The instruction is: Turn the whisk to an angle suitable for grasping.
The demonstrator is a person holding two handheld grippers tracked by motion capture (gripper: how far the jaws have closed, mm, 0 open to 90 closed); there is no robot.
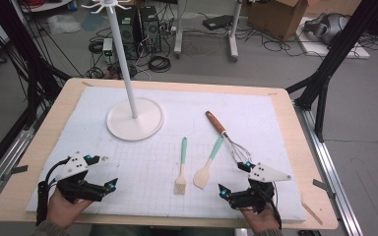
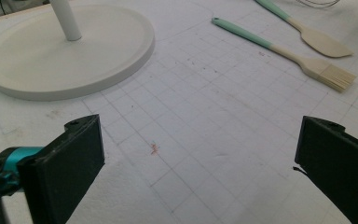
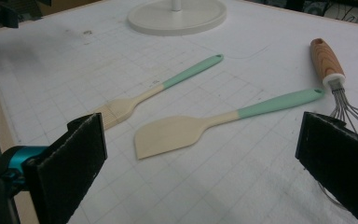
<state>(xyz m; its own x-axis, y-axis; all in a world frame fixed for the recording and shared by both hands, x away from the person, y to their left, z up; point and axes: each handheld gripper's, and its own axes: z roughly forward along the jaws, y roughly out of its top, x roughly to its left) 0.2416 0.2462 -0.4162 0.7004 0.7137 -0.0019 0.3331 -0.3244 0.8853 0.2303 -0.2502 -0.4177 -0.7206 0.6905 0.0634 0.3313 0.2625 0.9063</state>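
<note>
— Left gripper (image 1: 103, 173): held low at the near left corner of the white gridded mat (image 1: 147, 167); jaws spread wide, nothing between them but bare mat.

— Right gripper (image 1: 232, 178): near right edge of the same mat; jaws likewise wide apart, clamped on nothing; aimed toward the utensils.

— Nearest to it: flat cream spatula with a mint-green handle (image 1: 208, 164), lying on the mat just ahead, blade toward the near edge.

— Beside that, to the left: cream pastry brush with a mint-green handle (image 1: 181, 167), bristles toward the near edge; apart from the spatula, not touching.

— To the right: wire whisk with a wooden handle (image 1: 226, 137), lying slanted, wires close to the right gripper's plate.

— Farther back on the left: round white base of a tall white pole stand (image 1: 135, 119); well apart from both grippers.
</note>
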